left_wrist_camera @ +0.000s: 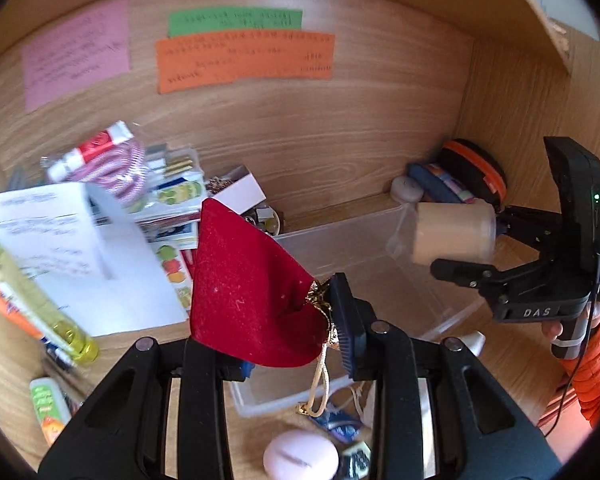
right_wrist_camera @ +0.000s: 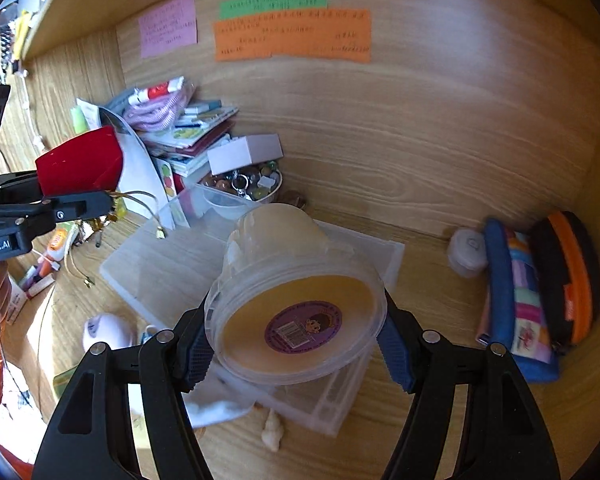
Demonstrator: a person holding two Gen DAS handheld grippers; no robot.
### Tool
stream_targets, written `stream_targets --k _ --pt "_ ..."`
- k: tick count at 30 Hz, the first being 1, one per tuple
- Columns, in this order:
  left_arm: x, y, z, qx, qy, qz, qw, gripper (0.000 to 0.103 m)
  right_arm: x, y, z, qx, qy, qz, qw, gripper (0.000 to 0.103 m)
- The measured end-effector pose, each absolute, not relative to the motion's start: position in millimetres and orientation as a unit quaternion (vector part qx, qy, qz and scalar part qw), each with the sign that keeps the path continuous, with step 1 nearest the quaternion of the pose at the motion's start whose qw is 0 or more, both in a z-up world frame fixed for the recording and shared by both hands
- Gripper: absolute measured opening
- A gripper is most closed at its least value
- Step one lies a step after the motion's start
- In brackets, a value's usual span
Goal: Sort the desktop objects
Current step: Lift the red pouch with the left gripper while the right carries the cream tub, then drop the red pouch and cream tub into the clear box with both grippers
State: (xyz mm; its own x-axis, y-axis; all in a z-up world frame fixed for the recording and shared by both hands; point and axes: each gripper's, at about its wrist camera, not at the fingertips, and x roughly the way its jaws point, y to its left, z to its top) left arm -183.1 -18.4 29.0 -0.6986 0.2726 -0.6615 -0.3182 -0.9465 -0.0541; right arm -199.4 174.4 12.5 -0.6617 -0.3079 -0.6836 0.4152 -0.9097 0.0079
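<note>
My left gripper (left_wrist_camera: 284, 344) is shut on a red velvet pouch (left_wrist_camera: 244, 292) by its gathered neck, gold cords dangling below. From the right wrist view the same pouch (right_wrist_camera: 80, 162) hangs at the far left in the left gripper (right_wrist_camera: 88, 196). My right gripper (right_wrist_camera: 296, 344) is shut on a round translucent tub (right_wrist_camera: 296, 292) of beige paste, its purple label facing the camera. In the left wrist view that tub (left_wrist_camera: 454, 234) is held over the clear plastic bin (left_wrist_camera: 380, 280), which sits on the desk below both grippers. The bin (right_wrist_camera: 156, 256) looks empty.
A pile of papers, sticker sheets and a striped packet (left_wrist_camera: 112, 164) lies at the back left, with a bowl of beads (right_wrist_camera: 256, 184). An orange-black case (right_wrist_camera: 568, 276) and striped pouch (right_wrist_camera: 516, 296) lean at the right. A pale egg-shaped item (left_wrist_camera: 300, 458) and a shell (right_wrist_camera: 272, 432) lie near the front.
</note>
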Motion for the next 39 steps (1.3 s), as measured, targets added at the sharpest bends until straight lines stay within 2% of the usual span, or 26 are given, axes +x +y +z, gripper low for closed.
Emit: stream_targets --k 13,24,28,39 --pt "-236.8 -0.3 -19.5 -0.41 0.041 0.894 0.177 0.032 -252.6 151.7 -29.3 0.407 0.109 -0.882 0.21 0.067" --pt "-245.0 4.6 -44.2 -0.437 0.058 0.88 0.178 0.032 -264.8 130.1 -49.5 0.456 0.192 -0.845 0.2 0.067" --pt "-244.7 3.8 -48.1 -0.442 0.058 0.875 0.186 0.033 -267.8 129.1 -53.0 0.475 0.196 -0.835 0.198 0.067" --pt "-241.2 16.2 -53.2 -0.448 0.076 0.871 0.187 0.044 -270.7 133.2 -53.3 0.473 0.207 -0.835 0.191 0.07"
